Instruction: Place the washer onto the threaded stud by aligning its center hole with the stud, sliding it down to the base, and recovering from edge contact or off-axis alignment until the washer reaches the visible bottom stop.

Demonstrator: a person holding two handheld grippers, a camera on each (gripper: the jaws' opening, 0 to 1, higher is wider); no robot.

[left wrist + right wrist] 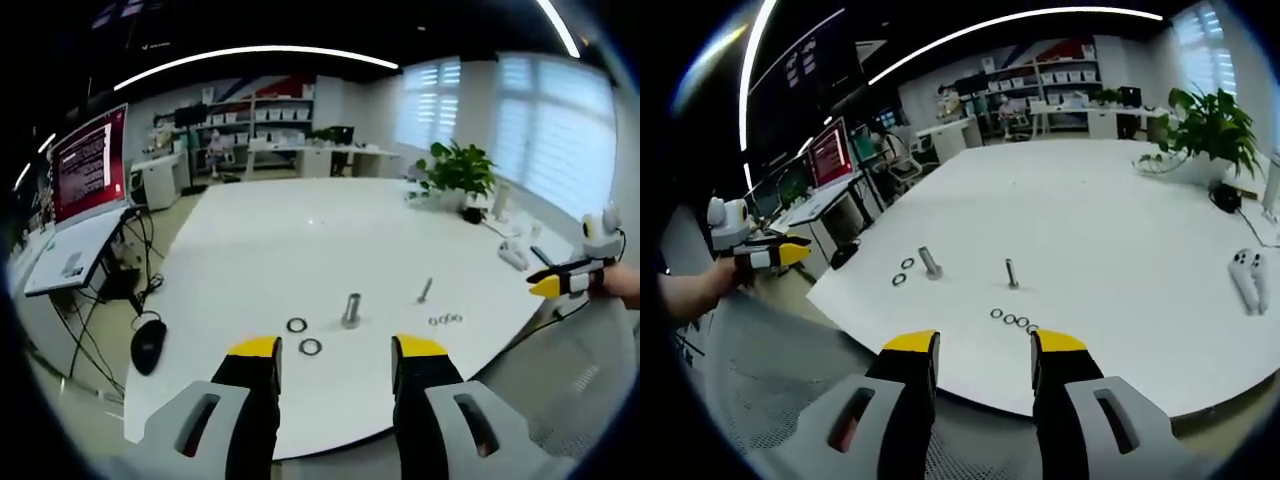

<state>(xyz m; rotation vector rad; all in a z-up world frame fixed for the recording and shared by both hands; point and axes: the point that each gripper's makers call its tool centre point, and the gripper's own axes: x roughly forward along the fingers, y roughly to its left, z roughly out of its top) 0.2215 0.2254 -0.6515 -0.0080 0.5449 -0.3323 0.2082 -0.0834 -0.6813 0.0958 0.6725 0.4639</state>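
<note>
White round table (pixel 300 240) carries washers (pixel 310 347), stud (pixel 351 309), potted plant (pixel 458 175).

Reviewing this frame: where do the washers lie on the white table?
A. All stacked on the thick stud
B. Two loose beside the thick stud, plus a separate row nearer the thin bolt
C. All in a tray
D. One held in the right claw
B: two washers lie flat by the thick stud, and a row of washers sits near the thin bolt.
</note>
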